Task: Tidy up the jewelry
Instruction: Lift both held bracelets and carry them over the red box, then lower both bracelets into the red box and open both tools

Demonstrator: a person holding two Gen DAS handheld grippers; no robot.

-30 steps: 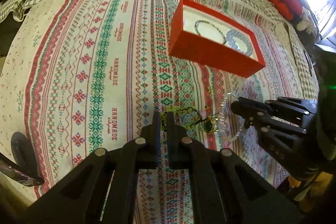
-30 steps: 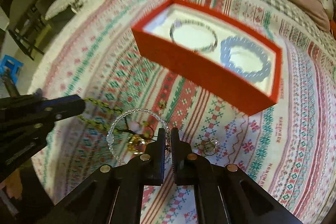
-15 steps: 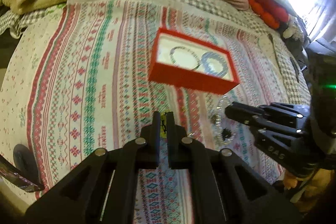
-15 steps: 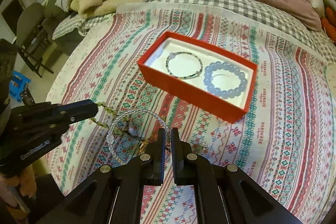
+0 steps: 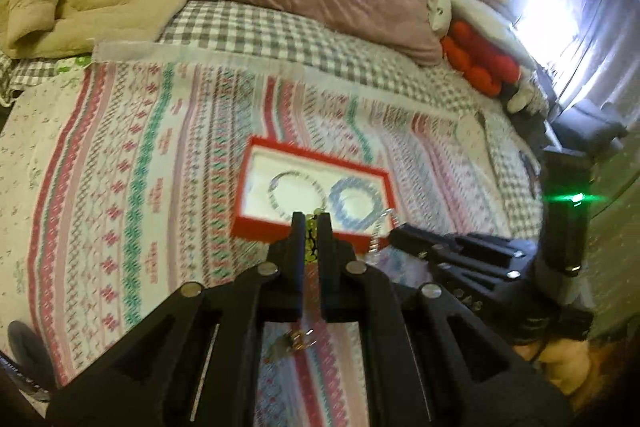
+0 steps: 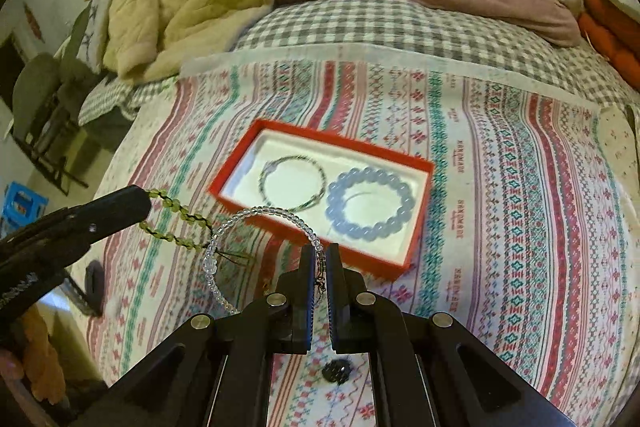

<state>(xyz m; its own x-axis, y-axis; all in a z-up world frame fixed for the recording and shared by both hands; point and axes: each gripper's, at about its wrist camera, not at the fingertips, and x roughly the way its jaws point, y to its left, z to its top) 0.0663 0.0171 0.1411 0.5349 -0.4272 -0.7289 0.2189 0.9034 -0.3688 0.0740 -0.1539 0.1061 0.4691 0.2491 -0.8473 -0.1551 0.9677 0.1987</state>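
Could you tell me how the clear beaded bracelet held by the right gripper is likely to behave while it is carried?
The clear beaded bracelet keeps a round loop, so probably springy. It seems light. It crosses the green bead strand, so may snag.

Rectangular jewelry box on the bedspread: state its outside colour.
Red box, with a white lining; clearest in the right wrist view.

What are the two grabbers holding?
Left gripper pinches the green bead strand at one end; right gripper pinches the clear bead bracelet on its rim.
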